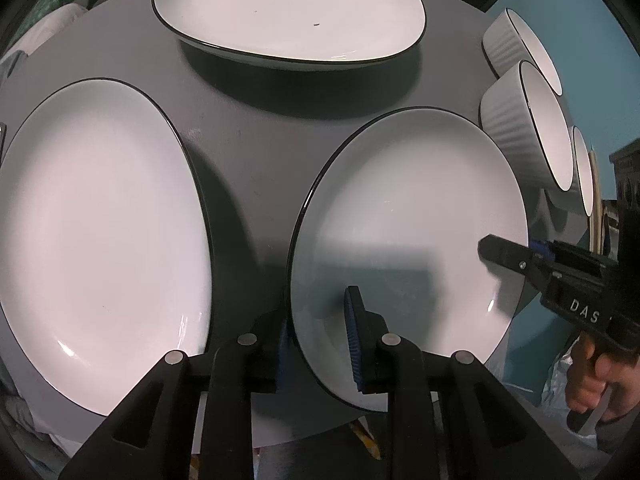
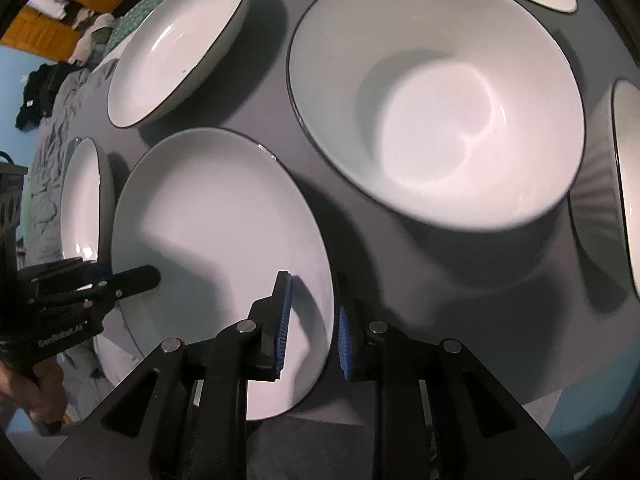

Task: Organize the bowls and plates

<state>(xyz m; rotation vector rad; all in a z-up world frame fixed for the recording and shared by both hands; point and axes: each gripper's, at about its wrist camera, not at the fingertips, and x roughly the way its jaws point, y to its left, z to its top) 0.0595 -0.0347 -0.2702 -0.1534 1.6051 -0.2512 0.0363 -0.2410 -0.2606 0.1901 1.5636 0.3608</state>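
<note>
A white plate with a thin black rim [image 1: 412, 216] sits near the front of the grey table [image 1: 256, 152]. My left gripper [image 1: 320, 332] straddles its left rim, one blue-padded finger over the plate and one under the edge, jaws a little apart. My right gripper [image 2: 312, 320] straddles the same plate [image 2: 216, 240] at its right rim, with a gap between pad and plate. Each gripper shows in the other's view, the right one [image 1: 520, 256] and the left one [image 2: 120, 280]. Two more plates [image 1: 100, 240] [image 1: 288, 12] and white ribbed bowls [image 1: 524, 120] lie around.
A large bowl [image 2: 436, 112] stands right beside the held plate. Another ribbed bowl [image 2: 612, 200] sits at the table's right edge. The table's front edge is close under both grippers. A bed with clothes [image 2: 52, 92] lies beyond the table.
</note>
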